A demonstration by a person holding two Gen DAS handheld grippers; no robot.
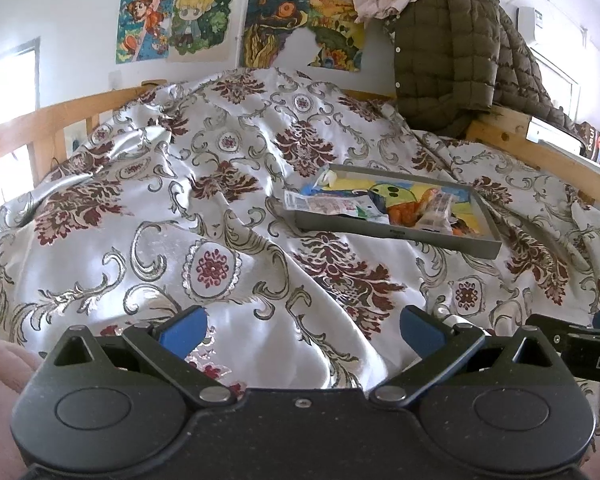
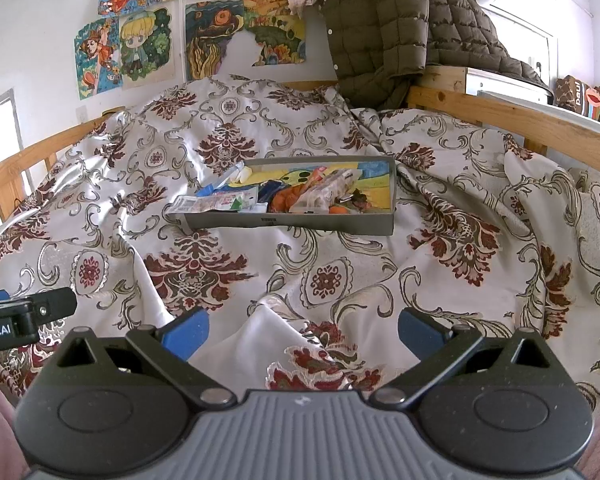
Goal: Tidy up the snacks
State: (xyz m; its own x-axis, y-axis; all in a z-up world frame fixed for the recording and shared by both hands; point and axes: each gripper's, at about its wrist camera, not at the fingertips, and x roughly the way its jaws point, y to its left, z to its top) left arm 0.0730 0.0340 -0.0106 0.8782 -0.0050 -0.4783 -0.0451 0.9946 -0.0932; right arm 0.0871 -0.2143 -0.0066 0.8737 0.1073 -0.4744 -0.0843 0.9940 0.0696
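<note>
Snacks [image 2: 300, 196] lie gathered in a shallow grey tray [image 2: 292, 222] that sits on the patterned satin bedspread [image 2: 220, 280], a little above the middle of the right wrist frame and right of centre in the left wrist frame. One flat white packet [image 2: 204, 203] overhangs the tray's left end, probably because it is longer than the free floor there; a clear wrapped pack [image 2: 328, 192] and orange pieces [image 2: 288, 202] lie heaped toward the middle, over a bright printed tray floor. No loose snack shows on the bedspread around the tray, so the pile sits as the task would want it, though a tray waiting to be sorted or emptied would look the same. The left gripper [image 1: 302, 330] and the right gripper [image 2: 303, 330] both hover low at the bottom of their frames, well apart from the tray, each with its blue pads [image 1: 184, 330] spread wide and nothing between them. That posture suits either a pause before reaching in or a withdrawal. A quilted olive jacket [image 2: 380, 32] hangs over the wooden bed rail [image 2: 500, 114] at upper right, and children's drawings [image 2: 140, 44] cover the wall at upper left.
</note>
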